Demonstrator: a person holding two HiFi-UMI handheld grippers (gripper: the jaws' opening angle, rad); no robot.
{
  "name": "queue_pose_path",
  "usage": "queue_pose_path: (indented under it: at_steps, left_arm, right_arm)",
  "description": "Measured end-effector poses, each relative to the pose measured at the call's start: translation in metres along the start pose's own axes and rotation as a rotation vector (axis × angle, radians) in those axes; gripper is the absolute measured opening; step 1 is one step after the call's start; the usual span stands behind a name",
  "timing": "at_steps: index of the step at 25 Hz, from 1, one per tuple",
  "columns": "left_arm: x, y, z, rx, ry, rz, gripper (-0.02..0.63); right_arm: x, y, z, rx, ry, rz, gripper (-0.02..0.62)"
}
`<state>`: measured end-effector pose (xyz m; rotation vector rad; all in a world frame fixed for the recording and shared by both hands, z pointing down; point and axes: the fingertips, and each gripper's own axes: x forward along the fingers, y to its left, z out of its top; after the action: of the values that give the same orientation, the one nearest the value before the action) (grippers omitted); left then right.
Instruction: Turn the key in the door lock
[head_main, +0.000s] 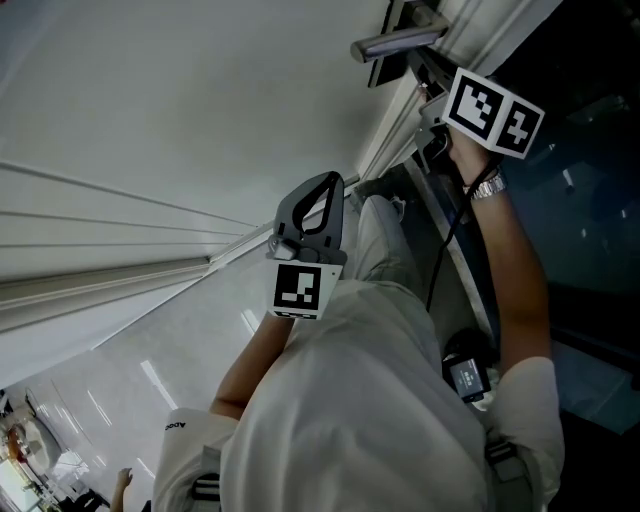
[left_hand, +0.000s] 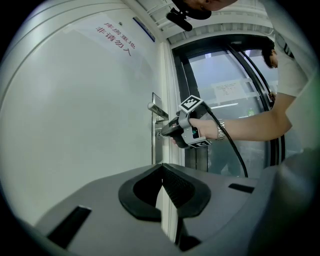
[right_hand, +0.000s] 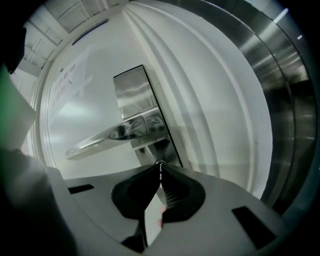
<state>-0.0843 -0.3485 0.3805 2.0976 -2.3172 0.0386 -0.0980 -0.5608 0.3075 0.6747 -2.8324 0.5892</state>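
Two claws are showing, the left claw (left_hand: 161, 170) and the right claw (right_hand: 160, 173). One key (right_hand: 160, 166) is sitting at the right claw's tips, with one lever handle (right_hand: 112, 134) and one lock plate (right_hand: 132, 92) just above it, on one door (right_hand: 210, 100).

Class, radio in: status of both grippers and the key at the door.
Left gripper shut, empty, off the door. Right gripper shut on key below lever handle. Nothing in the way.
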Motion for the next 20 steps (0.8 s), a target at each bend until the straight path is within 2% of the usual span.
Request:
queue_pose_path:
  at_steps: [5,10,16,20]
  left_arm:
    - [-0.0015,-0.0010,-0.0018,-0.006,0.007,0.007,0.008]
    - [-0.0024,-0.0027,0.0004,-0.001,0.001,0.007,0.008]
    - [-0.0031,-0.0033,-0.0003,0.000,0.002,0.010,0.008]
    - [-0.0033,-0.0042,0.0004,0.002,-0.001,0.011,0.008]
  right_arm:
    - [-0.0001,-0.0019,0.0005,0.184,-0.008,0.060,0.011]
    - [-0.0008,-0.0027,0.0011,0.283,-0.032,0.076,0.012]
    - [0.0001,-0.0061,-0.0012,0.540,-0.035,0.148,0.011]
    - [0.0000,-0.0094,-0.0022,0.613,-0.031,0.166,0.012]
